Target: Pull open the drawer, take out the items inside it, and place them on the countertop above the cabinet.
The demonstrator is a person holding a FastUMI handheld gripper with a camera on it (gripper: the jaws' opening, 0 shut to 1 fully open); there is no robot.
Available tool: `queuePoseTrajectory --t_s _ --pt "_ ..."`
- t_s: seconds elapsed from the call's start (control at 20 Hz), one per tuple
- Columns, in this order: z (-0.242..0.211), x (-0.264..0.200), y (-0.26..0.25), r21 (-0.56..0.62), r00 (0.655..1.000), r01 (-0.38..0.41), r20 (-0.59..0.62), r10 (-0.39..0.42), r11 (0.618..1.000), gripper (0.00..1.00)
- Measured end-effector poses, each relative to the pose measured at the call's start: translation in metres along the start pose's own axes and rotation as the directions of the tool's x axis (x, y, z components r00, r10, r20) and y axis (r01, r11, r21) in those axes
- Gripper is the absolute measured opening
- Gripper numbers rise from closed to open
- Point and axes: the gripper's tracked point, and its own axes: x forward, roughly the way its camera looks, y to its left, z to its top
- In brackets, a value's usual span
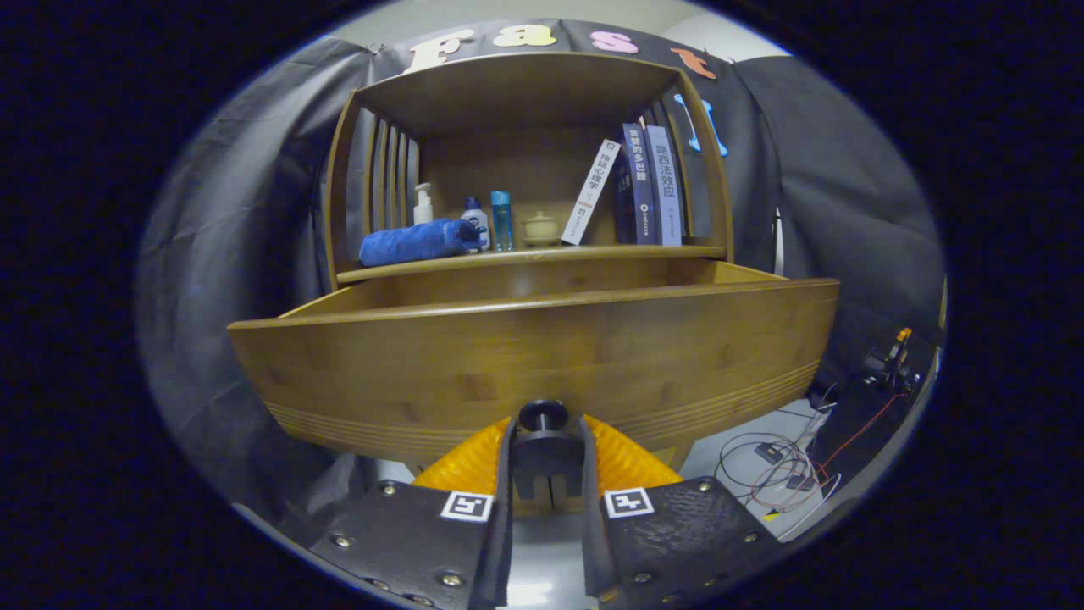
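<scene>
We see the gripper (544, 440) with its two fingers flanking the dark knob (543, 414) on the wooden drawer (533, 356); whether both press on the knob we cannot tell. The drawer stands pulled out toward us, dead ahead of the fingers, its front panel's long axis running side to side. The drawer's inside is hidden behind the panel. Above and beyond lies the countertop (593, 252), bearing a rolled blue towel (415, 241).
</scene>
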Motion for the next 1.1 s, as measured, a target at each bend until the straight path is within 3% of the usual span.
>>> queuePoseTrajectory --t_s 0.55,0.7,0.9,1.05,1.1 --pt "0.000 -0.021 -0.001 -0.011 0.999 0.036 0.028 -0.036 0.999 0.34" --pt "-0.001 -0.028 -0.003 0.022 0.999 0.036 -0.031 -0.035 0.999 0.35" --pt "0.073 -0.040 -0.012 0.006 0.989 0.099 0.112 -0.099 0.995 0.72" --pt "0.105 -0.034 0.013 0.002 0.997 0.041 0.071 -0.041 0.999 0.99" --pt "0.115 -0.026 0.017 0.003 0.998 0.032 0.055 -0.032 0.999 0.99"
